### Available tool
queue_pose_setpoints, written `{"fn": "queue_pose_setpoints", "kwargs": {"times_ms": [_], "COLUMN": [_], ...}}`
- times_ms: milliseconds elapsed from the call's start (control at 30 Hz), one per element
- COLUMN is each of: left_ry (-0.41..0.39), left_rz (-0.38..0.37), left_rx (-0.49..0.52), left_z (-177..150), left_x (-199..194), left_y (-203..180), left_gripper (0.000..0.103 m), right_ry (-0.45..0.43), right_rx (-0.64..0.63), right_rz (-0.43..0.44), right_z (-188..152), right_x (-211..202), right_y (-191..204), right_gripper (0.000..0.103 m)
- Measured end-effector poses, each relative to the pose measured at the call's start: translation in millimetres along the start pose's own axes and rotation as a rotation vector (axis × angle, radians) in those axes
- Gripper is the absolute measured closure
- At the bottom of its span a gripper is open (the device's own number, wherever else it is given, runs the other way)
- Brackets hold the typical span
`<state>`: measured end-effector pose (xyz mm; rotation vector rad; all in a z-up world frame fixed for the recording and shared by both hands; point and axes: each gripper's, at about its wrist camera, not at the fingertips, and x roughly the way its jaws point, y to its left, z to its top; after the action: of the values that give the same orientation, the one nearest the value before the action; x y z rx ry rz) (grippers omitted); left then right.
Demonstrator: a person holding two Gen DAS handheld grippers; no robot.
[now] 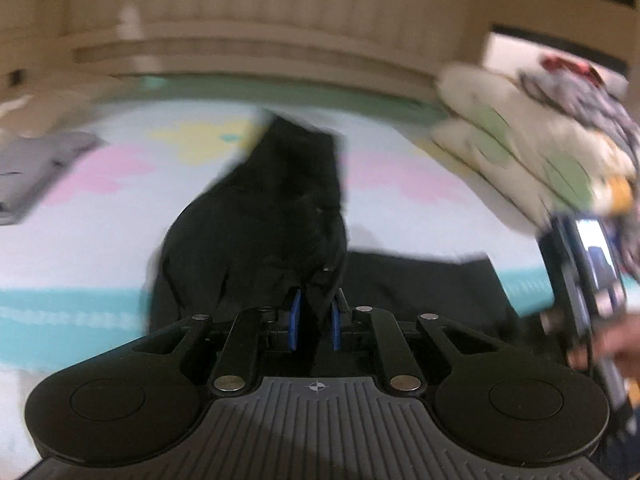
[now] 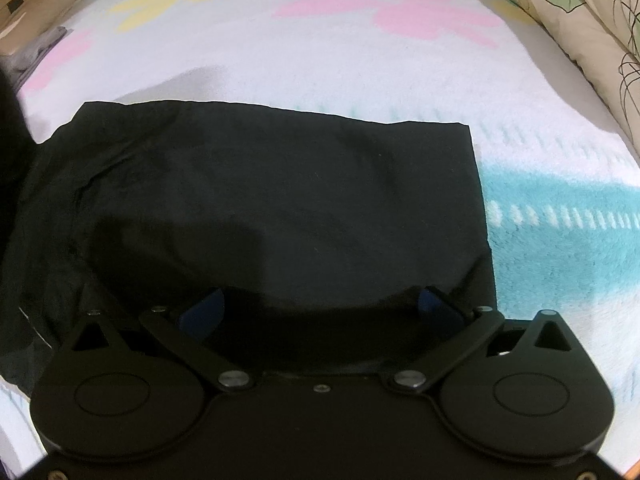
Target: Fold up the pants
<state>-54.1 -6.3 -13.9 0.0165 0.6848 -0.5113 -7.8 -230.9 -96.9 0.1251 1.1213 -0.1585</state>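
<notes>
Two grippers [image 1: 314,312] [image 2: 320,308], one black pants [image 2: 280,200], two pillows [image 2: 568,20].

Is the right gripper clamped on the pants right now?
No. The right gripper has its jaws spread wide above the flat black pants, with its blue pads far apart and pinching no cloth.

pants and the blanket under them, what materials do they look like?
Pants: thin woven cloth, matte black, probably cotton or a blend; it creases softly and drapes limp where the left gripper pinches it. Blanket: plush fleece or terry, likely synthetic; fuzzy pile shows in the teal band.
</notes>
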Motion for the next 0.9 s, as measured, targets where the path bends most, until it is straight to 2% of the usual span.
{"fn": "queue_pose_setpoints", "kwargs": {"times_ms": [200, 233, 267, 333, 400, 433, 467, 533, 600, 700, 733, 800, 900], "left_ry": [0.102, 0.114, 0.122, 0.119, 0.085, 0.056, 0.029, 0.005, 0.041, 0.179, 0.227, 0.296, 0.337], "left_rz": [-0.112, -0.123, -0.128, -0.159, -0.19, -0.188, -0.174, -0.109, -0.013, 0.109, 0.122, 0.103, 0.091], "left_rx": [0.108, 0.12, 0.127, 0.136, 0.126, 0.111, 0.097, 0.075, 0.069, 0.065, 0.056, 0.023, -0.028], "left_z": [-18, -18, -19, -19, -14, -9, -3, 5, 15, 25, 26, 25, 12], "left_x": [16, 16, 16, 10, 0, -4, -8, -9, 0, 31, 41, 59, 70], "left_y": [-25, -27, -27, -26, -23, -19, -15, -8, 1, 15, 21, 33, 48], "left_gripper": [0.088, 0.085, 0.075, 0.064, 0.056, 0.048, 0.035, 0.026, 0.026, 0.026, 0.026, 0.026, 0.026], "right_ry": [0.013, 0.017, 0.021, 0.033, 0.046, 0.055, 0.066, 0.089, 0.106, 0.115, 0.115, 0.113, 0.118], "right_rx": [-0.009, -0.009, -0.008, -0.01, -0.013, -0.013, -0.013, -0.01, -0.005, -0.01, -0.02, -0.032, -0.033], "right_rz": [0.005, 0.005, 0.006, 0.01, 0.015, 0.018, 0.021, 0.031, 0.042, 0.041, 0.033, 0.026, 0.029], "right_z": [0, 0, 0, 14, 19, 20, 22, 29, 34, 37, 38, 39, 43], "right_x": [0, 0, 0, 5, 7, 7, 8, 8, 11, 14, 15, 17, 19], "right_y": [-3, -3, -3, -1, -1, -1, -1, -5, -6, -3, -1, 2, 3], "right_gripper": [0.0, 0.0, 0.0, 0.0, 0.0, 0.0, 0.0, 0.0, 0.0, 0.0, 0.0, 0.0, 0.0]}}
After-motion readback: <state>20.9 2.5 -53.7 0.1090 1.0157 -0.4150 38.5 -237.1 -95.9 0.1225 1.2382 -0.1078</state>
